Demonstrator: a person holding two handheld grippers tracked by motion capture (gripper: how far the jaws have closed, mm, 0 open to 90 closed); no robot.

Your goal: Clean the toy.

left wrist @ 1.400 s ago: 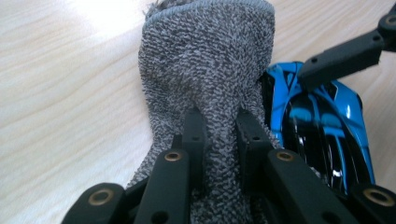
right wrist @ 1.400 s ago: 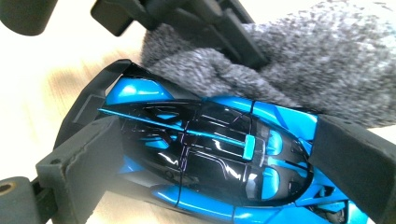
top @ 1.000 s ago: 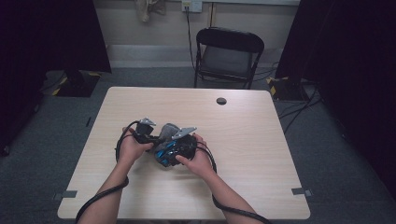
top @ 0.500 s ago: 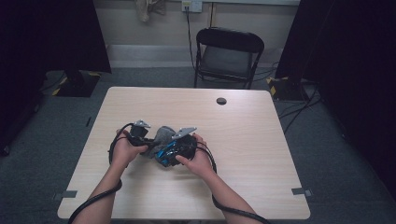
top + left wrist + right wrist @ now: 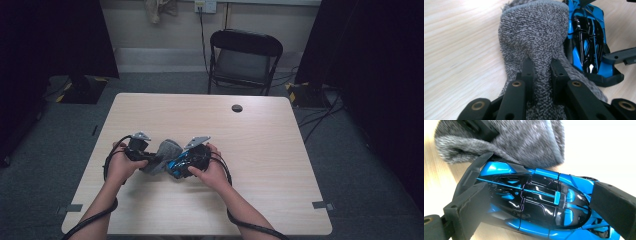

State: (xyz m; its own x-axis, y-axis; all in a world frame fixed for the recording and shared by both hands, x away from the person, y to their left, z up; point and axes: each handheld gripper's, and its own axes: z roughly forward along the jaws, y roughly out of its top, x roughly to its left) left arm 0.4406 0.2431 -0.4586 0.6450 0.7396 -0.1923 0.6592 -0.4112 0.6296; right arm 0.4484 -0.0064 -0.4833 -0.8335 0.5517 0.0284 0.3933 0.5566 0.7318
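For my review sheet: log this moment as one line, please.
left claw: shut on grey sock | right claw: shut on blue toy car | sock beside car, touching | on table

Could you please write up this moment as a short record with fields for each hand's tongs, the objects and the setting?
left tongs: shut, pinching a fold of the grey sock
right tongs: closed across the blue and black toy car, one jaw at each end
sock and car: side by side, touching, sock cuff beside the car's end
surface: light wooden table, with a small dark round hole near its far edge
background: black folding chair beyond the table
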